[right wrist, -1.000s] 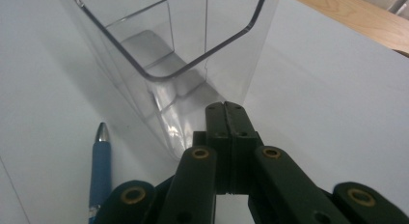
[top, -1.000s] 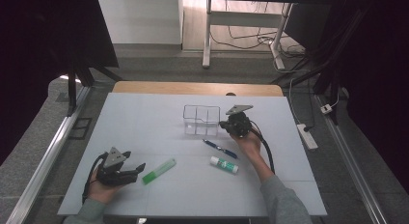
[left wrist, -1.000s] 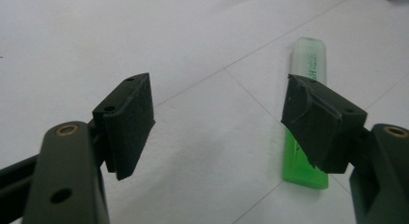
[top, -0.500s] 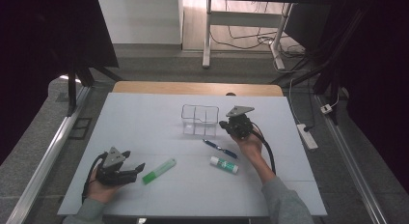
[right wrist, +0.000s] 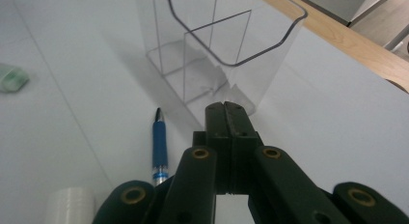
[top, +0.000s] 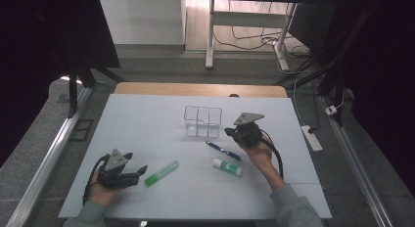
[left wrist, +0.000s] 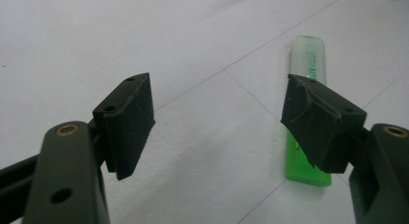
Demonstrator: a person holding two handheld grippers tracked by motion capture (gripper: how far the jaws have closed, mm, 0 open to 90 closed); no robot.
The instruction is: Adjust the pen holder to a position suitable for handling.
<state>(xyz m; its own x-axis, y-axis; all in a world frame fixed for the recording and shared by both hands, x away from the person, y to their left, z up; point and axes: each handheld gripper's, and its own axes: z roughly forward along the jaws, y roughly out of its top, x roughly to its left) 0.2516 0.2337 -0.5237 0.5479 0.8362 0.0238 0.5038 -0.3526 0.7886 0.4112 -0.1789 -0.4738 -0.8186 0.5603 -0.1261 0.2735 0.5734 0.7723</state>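
Roughly, by item:
Holder: clear plastic, two compartments, on white worktop.
Right gripper: fingers together, empty, just before holder.
Pen: blue, end hidden, near holder.
Left gripper: fingers apart, one hiding part of green highlighter.

The desk has a matt white top, smooth with thin seams, and a bare wood strip along its far edge. The organiser is clear, glossy plastic. The highlighter is shiny translucent green plastic with a frosted cap. The pen has a matt blue grip and a metal ring. The left gripper has matt black, rubbery-looking pads.
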